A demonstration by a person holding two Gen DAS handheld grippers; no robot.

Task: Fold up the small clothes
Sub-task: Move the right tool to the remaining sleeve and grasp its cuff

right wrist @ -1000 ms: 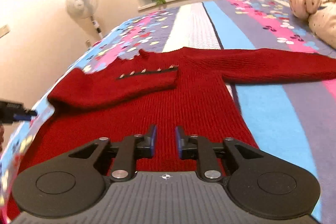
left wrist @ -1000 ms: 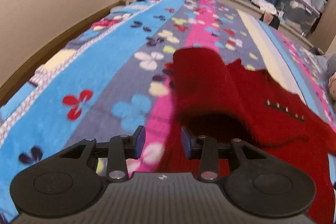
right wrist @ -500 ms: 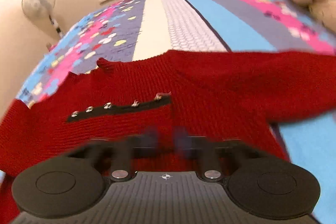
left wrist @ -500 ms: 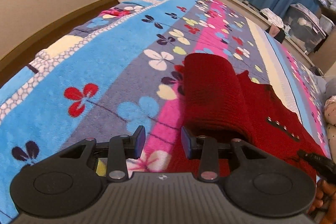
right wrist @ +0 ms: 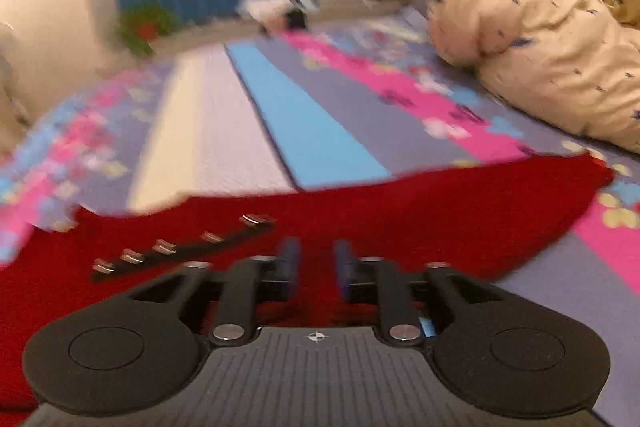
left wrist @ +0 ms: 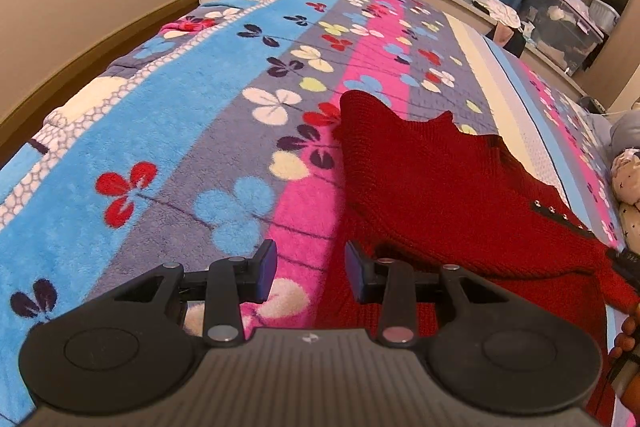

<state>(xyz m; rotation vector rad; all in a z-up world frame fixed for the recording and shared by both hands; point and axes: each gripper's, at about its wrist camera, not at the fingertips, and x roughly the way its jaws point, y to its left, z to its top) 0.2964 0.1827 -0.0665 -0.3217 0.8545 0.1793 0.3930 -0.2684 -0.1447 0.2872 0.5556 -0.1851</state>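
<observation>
Red knit first: the sweater [left wrist: 460,195] lies spread on the flowered blanket [left wrist: 168,131], and one sleeve [left wrist: 384,163] is already doubled across the chest, its black cuff strip with metal studs [right wrist: 180,247] resting on the body. That suits a sleeves-in fold, I'd judge, narrowing the garment before the body gets folded over. The other sleeve [right wrist: 500,203] runs out flat toward the cream quilt [right wrist: 540,39] bundled at the bed's far side, so that one is not yet done.

My right gripper [right wrist: 316,267] hangs low over the chest, jaws just sprung apart with nothing pinched between them; only knit shows beneath the gap. The view is blurry, so I can't say whether the tips brush the wool. It points toward the outstretched sleeve, which I take as the next thing to fetch.

My left gripper [left wrist: 308,271] sits at the sweater's edge, jaws parted and empty, one finger over pink blanket, the other over red knit, seemingly waiting its turn beside the folded side.
</observation>
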